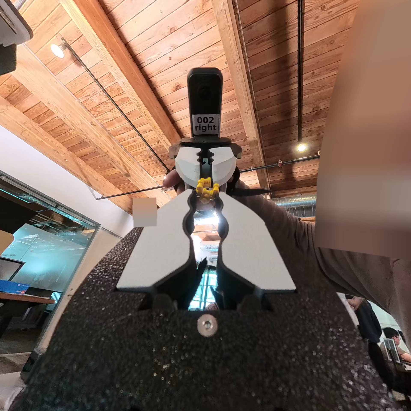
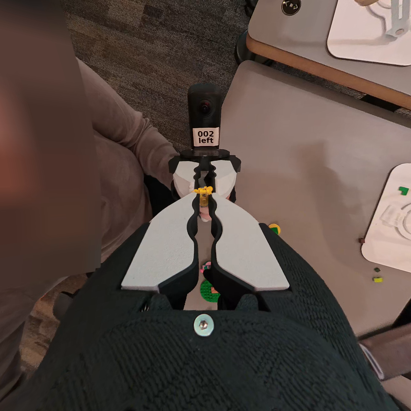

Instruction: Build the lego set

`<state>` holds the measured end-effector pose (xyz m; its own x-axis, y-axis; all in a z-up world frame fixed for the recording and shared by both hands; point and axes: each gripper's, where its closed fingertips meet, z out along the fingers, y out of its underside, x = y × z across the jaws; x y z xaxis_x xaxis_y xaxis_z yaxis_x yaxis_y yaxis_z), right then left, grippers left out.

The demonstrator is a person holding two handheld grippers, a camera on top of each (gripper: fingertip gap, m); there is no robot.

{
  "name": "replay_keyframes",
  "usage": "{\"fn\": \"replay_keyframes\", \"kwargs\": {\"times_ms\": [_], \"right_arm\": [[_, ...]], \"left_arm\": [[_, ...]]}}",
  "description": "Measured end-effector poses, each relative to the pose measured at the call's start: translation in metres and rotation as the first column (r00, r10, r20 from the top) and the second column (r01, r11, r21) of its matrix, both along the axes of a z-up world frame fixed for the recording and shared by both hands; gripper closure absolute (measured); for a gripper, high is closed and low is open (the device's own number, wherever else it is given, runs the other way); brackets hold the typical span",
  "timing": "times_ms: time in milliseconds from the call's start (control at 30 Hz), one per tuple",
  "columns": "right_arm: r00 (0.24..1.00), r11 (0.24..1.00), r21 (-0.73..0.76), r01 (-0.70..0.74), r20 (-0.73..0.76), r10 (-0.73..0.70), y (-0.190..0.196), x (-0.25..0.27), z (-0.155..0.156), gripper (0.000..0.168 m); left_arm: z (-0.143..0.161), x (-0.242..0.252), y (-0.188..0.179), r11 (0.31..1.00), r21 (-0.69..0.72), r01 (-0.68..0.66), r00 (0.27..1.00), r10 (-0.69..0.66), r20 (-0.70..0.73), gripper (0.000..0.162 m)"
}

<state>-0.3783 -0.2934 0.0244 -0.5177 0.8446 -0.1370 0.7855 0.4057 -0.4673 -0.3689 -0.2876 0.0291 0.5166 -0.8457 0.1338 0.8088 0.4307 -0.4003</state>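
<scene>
Meeting tip to tip at the centre of both views, the two grippers share a small yellow lego assembly [image 1: 205, 189], held up in the air well above the grey table [image 2: 300, 155]. In the left wrist view, which looks up at the wooden ceiling [image 1: 133, 55], the left gripper [image 1: 204, 196] has its fingers drawn in until the tips pinch the lower yellow piece. The right gripper [image 1: 205, 175] faces it from above, fingertips nearly together on the clip-like yellow part. In the right wrist view the right gripper [image 2: 202, 196] nips a translucent yellow piece [image 2: 203, 200], and the left gripper [image 2: 203, 185] closes on the opaque yellow part [image 2: 202, 190] just beyond it. Facing head-on probably lets the two parts be pushed together along one line (a judgement, not something seen). Below the fingers, low in the frame, a round green plate [image 2: 208, 291] lies on the table, with loose green and yellow bricks [image 2: 377, 279] near a white tray [image 2: 378, 249] at right.
</scene>
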Motion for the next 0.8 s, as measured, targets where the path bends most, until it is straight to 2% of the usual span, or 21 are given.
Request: {"fn": "replay_keyframes", "kwargs": {"times_ms": [300,567,800], "right_arm": [[0.999,0.996,0.084,-0.031,-0.035,0.034,0.0018,0.0038,-0.0019,0.162],[0.992,1.0,-0.015,0.013,-0.129,-0.015,-0.0014,0.0045,0.0007,0.163],[0.988,0.998,-0.048,0.041,-0.145,-0.048,0.0005,0.0066,0.0007,0.162]], "left_arm": [[-0.0011,0.0031,0.0023,0.999,-0.016,0.034,0.999,-0.034,-0.009,0.146],[0.0012,0.0041,-0.0006,0.999,-0.007,0.045,0.999,-0.045,-0.002,0.146],[0.0008,0.006,0.0005,0.998,-0.006,0.063,0.998,-0.063,-0.011,0.146]]}}
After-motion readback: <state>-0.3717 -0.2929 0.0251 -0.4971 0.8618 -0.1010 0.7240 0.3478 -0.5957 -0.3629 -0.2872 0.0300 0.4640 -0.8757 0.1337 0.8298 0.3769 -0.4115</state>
